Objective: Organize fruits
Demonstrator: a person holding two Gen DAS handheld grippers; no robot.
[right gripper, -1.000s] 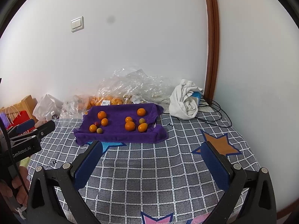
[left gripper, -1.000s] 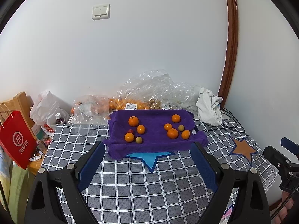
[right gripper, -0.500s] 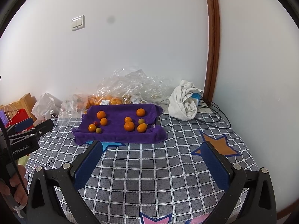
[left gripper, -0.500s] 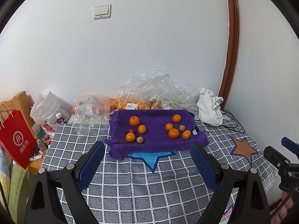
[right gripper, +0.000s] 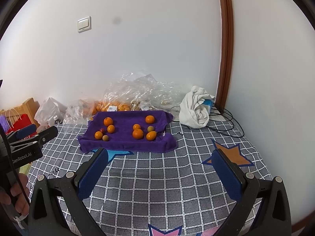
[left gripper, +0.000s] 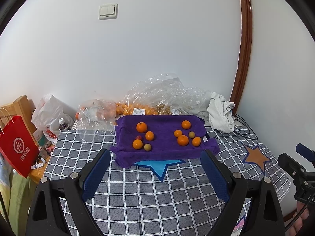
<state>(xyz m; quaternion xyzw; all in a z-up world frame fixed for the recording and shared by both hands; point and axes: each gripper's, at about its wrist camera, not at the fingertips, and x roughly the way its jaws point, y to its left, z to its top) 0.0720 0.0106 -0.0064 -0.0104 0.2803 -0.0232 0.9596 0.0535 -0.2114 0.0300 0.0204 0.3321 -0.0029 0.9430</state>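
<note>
Resting on the purple towel (left gripper: 165, 137): seven oranges (left gripper: 141, 127), two greenish fruits (left gripper: 147, 147), perhaps one red; both claws, left claw (left gripper: 155, 174) and right claw (right gripper: 160, 174), wide open, empty.

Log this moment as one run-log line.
phase: approach | left gripper: jaws open, empty | right gripper: jaws open, empty | round orange fruits: two groups on purple towel, untouched | surface: checked grey bedsheet
</note>
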